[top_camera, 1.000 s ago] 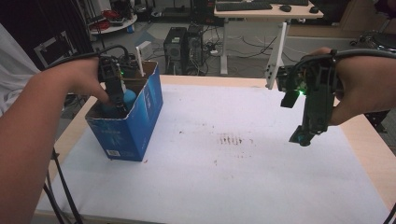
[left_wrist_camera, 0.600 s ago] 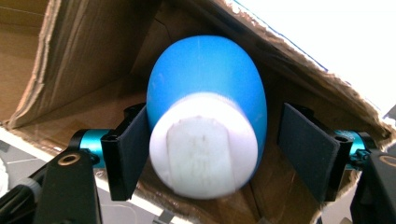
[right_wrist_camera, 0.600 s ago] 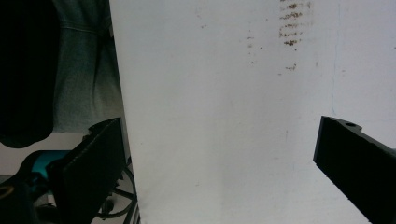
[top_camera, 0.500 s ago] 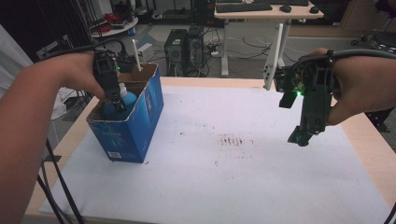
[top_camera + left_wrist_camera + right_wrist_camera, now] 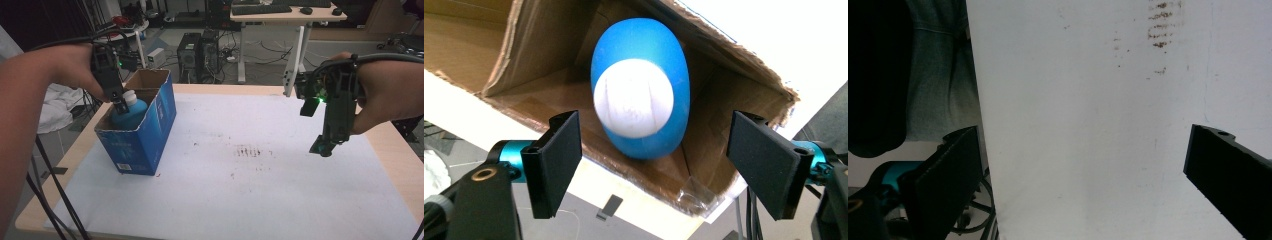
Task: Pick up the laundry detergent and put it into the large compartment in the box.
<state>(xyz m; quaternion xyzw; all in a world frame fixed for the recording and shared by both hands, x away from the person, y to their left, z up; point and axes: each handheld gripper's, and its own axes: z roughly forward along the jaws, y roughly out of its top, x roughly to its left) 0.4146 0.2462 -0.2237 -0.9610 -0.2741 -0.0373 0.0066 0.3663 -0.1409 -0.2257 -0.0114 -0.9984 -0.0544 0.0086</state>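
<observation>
Your left gripper (image 5: 119, 104) hangs just above the blue bottle (image 5: 128, 113), which stands upright in the open cardboard box (image 5: 150, 135) at the table's left. The jaws have just been opening and now stand apart, clear of the white cap (image 5: 633, 106), which lies straight ahead between them; the bottle's long axis runs along the gripper's line. Your right gripper (image 5: 322, 149) is well apart, jaws spread and empty. The bottle's base is hidden by the box walls.

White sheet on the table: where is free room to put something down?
Most of the white sheet is bare: the wide stretch between the blue box and the right gripper, with only brown stains mid-sheet. Crowded only at the box, where the left gripper hangs over the blue bottle.
</observation>
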